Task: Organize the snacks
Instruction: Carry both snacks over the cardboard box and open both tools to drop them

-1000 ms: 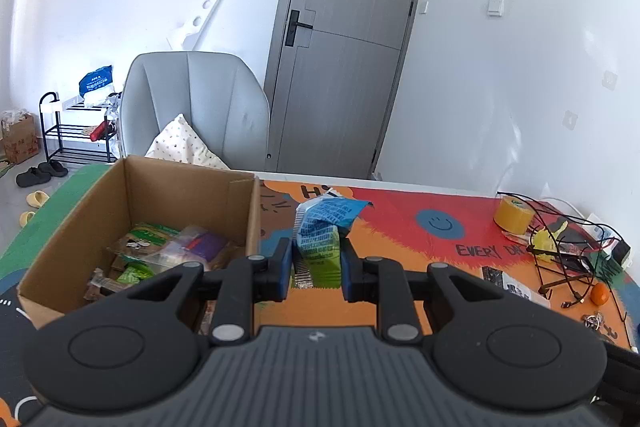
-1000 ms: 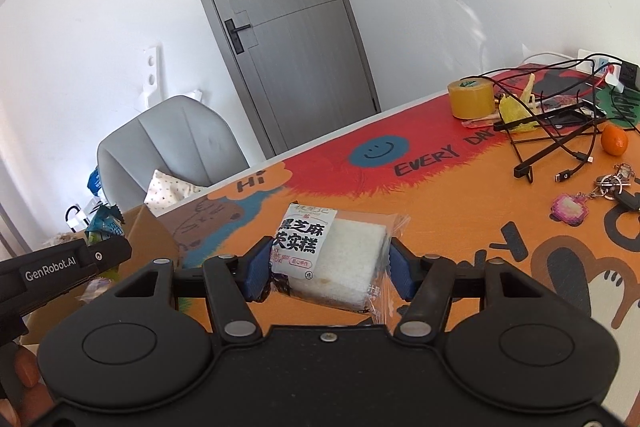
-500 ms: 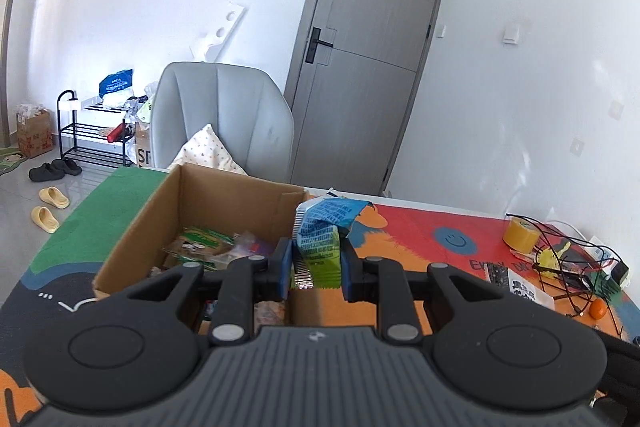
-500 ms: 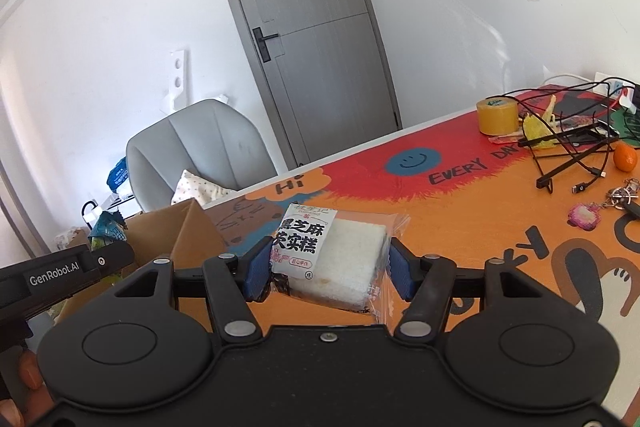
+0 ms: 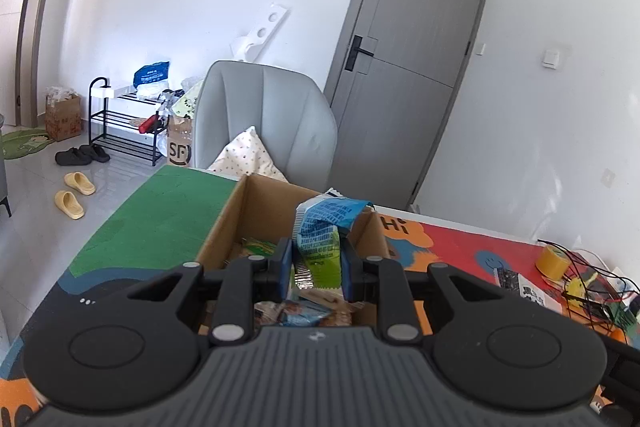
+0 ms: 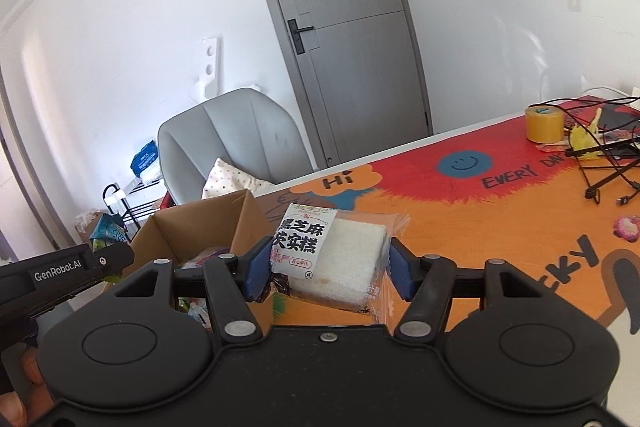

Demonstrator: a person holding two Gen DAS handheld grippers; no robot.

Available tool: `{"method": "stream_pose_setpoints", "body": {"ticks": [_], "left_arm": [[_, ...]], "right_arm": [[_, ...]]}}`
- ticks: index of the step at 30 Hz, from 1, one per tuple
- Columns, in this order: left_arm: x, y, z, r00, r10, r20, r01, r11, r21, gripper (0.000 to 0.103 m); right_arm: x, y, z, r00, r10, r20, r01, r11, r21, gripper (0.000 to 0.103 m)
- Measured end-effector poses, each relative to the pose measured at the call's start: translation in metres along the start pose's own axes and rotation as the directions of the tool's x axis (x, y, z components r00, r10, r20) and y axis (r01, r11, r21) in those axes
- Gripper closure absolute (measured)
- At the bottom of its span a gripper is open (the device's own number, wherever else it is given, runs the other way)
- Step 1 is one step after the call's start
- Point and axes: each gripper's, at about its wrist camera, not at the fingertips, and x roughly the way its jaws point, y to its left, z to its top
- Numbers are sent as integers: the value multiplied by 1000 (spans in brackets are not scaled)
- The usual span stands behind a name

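The left tool (image 5: 314, 269) is clenched on a light, crinkly blue-green foil snack packet (image 5: 320, 241) above the open brown cardboard box (image 5: 224, 223). The right tool (image 6: 326, 269) grips a soft, crushable plastic-wrapped white cake (image 6: 332, 257) by its sides over the counter (image 6: 500, 211).

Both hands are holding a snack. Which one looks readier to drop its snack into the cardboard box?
The left gripper: its blue-green packet hangs over the open cardboard box. The right gripper holds its white cake pack beside the box, over the table.

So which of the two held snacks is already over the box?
The blue-green packet in the left gripper; the white cake, in the right gripper, hangs beside the cardboard box.
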Motion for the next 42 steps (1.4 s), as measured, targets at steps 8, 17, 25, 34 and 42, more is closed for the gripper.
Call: {"method": "stream_pose_setpoints", "body": {"ticks": [8,17,25,34,42], "left_arm": [[20,18,12,999,21,-37,-22,999,-27,79],[30,46,21,997,53,-47,-57,995,-78,54],[17,69,33,995,103,-14,-104,986,-133,38],[16,95,43,988,153,-13,-153,972,-176,37],[15,113,47,980,200,-9,-198,962,-189,27]], "right_arm": [[17,21,9,1000,23,-8,-24,999,-23,43],[34,44,16,998,47,-36,-50,996,-69,43],[48,66,27,995,87,-57,-92,991,-101,43],[64,93,38,989,129,-77,-139,981,-137,43],[83,114,38,978,180,-108,-193,973,-123,39]]}}
